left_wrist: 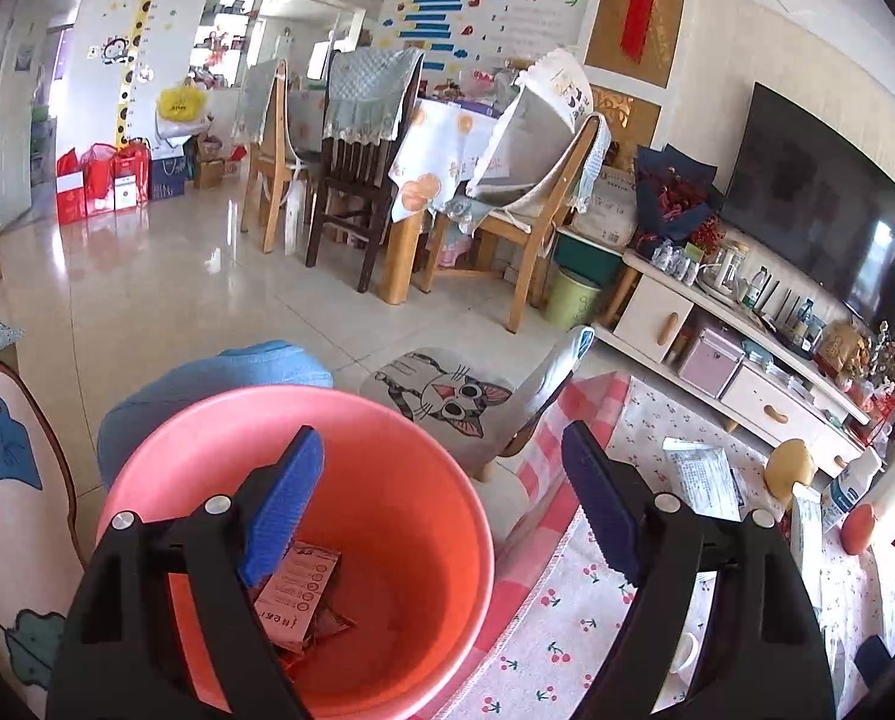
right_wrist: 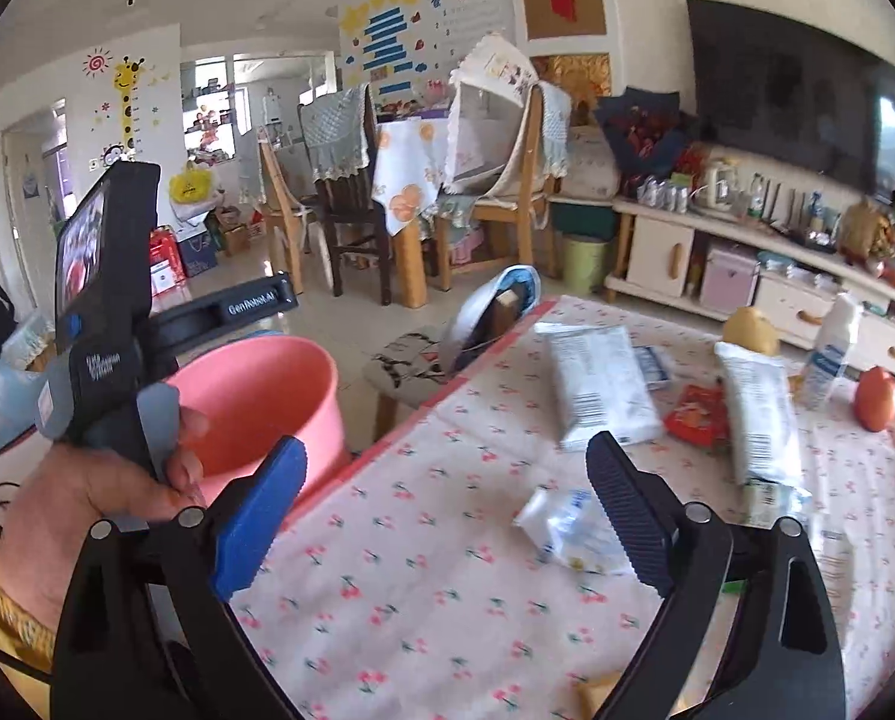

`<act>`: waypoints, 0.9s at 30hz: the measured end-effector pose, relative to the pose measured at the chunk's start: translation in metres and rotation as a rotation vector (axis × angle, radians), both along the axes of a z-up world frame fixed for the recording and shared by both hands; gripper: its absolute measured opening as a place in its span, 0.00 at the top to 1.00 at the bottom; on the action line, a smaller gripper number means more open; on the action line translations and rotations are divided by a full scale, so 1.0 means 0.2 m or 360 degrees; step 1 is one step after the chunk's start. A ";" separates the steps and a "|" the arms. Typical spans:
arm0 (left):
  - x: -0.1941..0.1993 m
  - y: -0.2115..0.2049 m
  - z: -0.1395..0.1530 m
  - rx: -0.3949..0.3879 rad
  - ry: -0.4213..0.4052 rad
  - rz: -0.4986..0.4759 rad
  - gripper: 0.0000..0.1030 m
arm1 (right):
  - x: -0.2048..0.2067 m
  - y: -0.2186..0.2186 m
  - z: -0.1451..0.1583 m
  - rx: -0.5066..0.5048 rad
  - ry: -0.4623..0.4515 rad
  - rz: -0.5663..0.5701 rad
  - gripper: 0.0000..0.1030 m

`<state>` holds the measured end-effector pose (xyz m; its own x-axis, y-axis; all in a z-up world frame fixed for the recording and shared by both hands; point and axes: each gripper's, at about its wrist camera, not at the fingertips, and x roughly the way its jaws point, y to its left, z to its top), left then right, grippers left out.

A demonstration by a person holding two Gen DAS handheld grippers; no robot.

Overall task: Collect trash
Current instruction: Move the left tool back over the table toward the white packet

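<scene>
Left gripper (left_wrist: 441, 498) hangs released over the pink bucket (left_wrist: 387, 420) (wrappers inside). Right gripper (right_wrist: 447, 498), jaws wide and empty, hovers above a crumpled wrapper (right_wrist: 561, 525) on the table (right_wrist: 417, 600).

Both grippers tilt slightly downward: the left gripper (left_wrist: 441, 498) and right gripper (right_wrist: 447, 501) hold their fingers wide apart, gripping nothing.

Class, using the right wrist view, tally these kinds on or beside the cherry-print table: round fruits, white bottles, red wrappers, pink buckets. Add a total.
Round fruits: 2
White bottles: 1
Red wrappers: 1
Pink buckets: 1
Total: 5
</scene>
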<state>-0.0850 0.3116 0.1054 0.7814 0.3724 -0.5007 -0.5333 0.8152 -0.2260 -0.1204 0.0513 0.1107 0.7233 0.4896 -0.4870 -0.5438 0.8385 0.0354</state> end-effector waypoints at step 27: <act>0.01 -0.79 0.04 0.0392 0.0120 -0.0645 0.20 | 0.03 -1.07 -0.11 0.0074 0.0219 -0.0681 0.05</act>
